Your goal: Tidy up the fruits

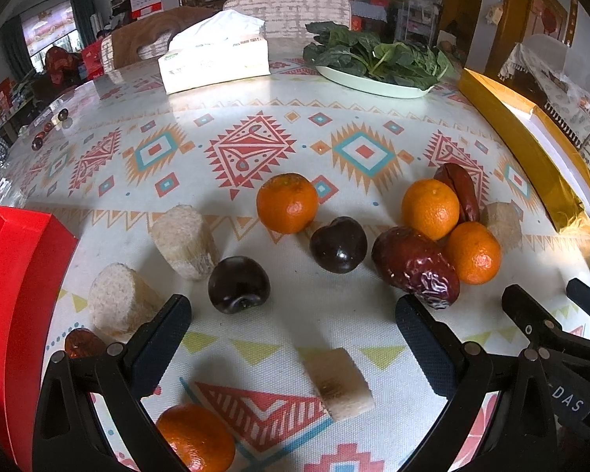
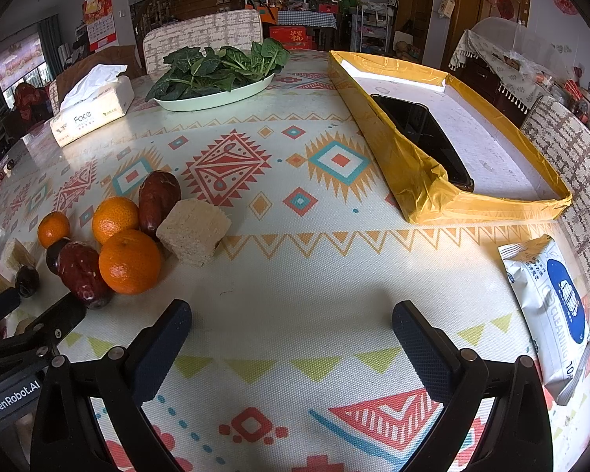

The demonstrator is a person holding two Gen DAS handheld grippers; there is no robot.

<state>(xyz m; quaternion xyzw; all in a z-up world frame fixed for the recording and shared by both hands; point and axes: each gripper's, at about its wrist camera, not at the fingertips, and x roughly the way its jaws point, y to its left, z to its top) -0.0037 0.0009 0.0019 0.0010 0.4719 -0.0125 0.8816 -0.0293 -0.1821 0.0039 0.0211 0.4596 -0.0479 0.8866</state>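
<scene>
Ahead of the left tongs (image 1: 293,332), held wide apart and empty, oranges (image 1: 287,203), dark plums (image 1: 238,284), red dates (image 1: 415,265) and pale cut chunks (image 1: 185,242) are scattered loose on the counter (image 1: 255,118). The right tongs (image 2: 291,332) are likewise spread over bare cloth, with the gold tray (image 2: 413,181) beyond them. A round plum could be nudged and rolled off if the jaws are closed off-centre.

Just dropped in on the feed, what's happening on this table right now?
Nothing is picked up yet. Both the left gripper and the right gripper hover open and empty over the patterned tablecloth. Oranges, dark plums, red dates and pale sugarcane chunks lie loose ahead of the left gripper. The gold-edged tray on the right holds only a black object.
</scene>
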